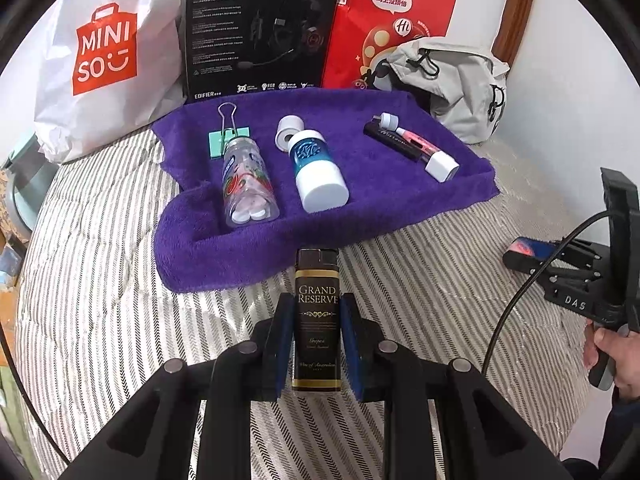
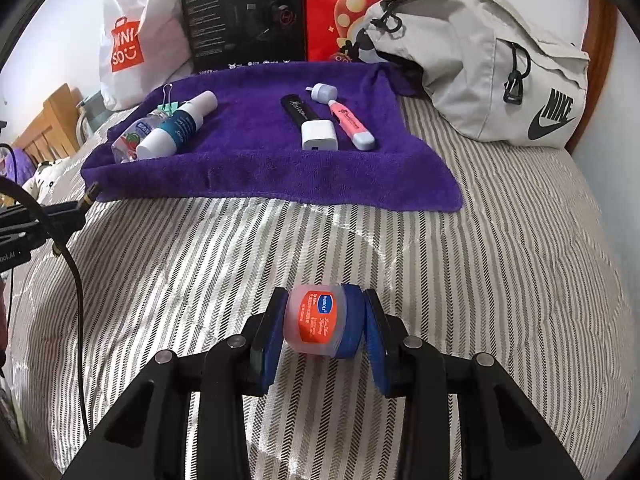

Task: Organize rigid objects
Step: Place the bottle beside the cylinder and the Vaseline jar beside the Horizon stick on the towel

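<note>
On the striped bedcover [image 2: 500, 260], a purple towel [image 1: 360, 216] is lying spread out, carrying the sorted items. Going left to right across it, a mint binder clip [image 1: 228, 136] is touching the neck of a clear candy bottle [image 1: 248, 184], a white-and-teal bottle [image 1: 316, 168] is lying just beside a small white tape roll [image 1: 289, 133], and a black pen [image 1: 394, 143] and pink highlighter [image 1: 416, 147] are resting side by side near a white charger [image 1: 442, 167]. In front of the towel, the left gripper [image 1: 316, 344] is clamping a dark lighter [image 1: 317, 320] marked "Grand Reserve" — upright between the blue pads. Further right, the right gripper [image 2: 320, 328] is squeezing a small lip-balm jar [image 2: 316, 322] sideways — above the bedcover, well apart from the towel.
</note>
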Tool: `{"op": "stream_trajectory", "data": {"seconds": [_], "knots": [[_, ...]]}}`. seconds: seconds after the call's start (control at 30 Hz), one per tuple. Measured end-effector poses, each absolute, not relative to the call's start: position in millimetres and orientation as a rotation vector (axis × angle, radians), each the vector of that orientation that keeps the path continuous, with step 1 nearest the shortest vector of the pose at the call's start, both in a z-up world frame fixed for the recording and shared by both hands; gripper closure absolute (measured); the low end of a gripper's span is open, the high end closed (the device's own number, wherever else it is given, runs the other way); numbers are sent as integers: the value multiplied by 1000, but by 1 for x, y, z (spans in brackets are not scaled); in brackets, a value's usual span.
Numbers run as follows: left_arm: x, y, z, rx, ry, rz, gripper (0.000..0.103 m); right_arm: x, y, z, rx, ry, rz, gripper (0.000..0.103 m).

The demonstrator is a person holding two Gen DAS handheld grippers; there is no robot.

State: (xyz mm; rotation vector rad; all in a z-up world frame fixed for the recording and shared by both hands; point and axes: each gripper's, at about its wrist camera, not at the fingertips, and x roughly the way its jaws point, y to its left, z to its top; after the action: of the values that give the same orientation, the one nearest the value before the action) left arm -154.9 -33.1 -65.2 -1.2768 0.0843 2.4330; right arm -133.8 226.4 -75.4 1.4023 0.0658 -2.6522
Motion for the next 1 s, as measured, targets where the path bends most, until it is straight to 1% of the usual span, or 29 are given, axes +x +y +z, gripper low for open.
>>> {"op": "stream_trajectory", "data": {"seconds": [0.27, 0.57, 0.83, 1.0], "knots": [[-161, -27, -53, -1256, 96, 2435, 80, -136, 221, -61, 1345, 48, -2651, 66], [-189, -20, -43, -1249, 89, 2442, 80, -162, 213, -43, 1307, 51, -2617, 66], [-230, -19, -47, -1286, 74, 2457, 80, -207, 201, -25, 1252, 69, -2594, 66], [-252, -16, -54, -1325, 90, 2463, 80, -237, 192, -27, 1244, 101, -2563, 66]]}}
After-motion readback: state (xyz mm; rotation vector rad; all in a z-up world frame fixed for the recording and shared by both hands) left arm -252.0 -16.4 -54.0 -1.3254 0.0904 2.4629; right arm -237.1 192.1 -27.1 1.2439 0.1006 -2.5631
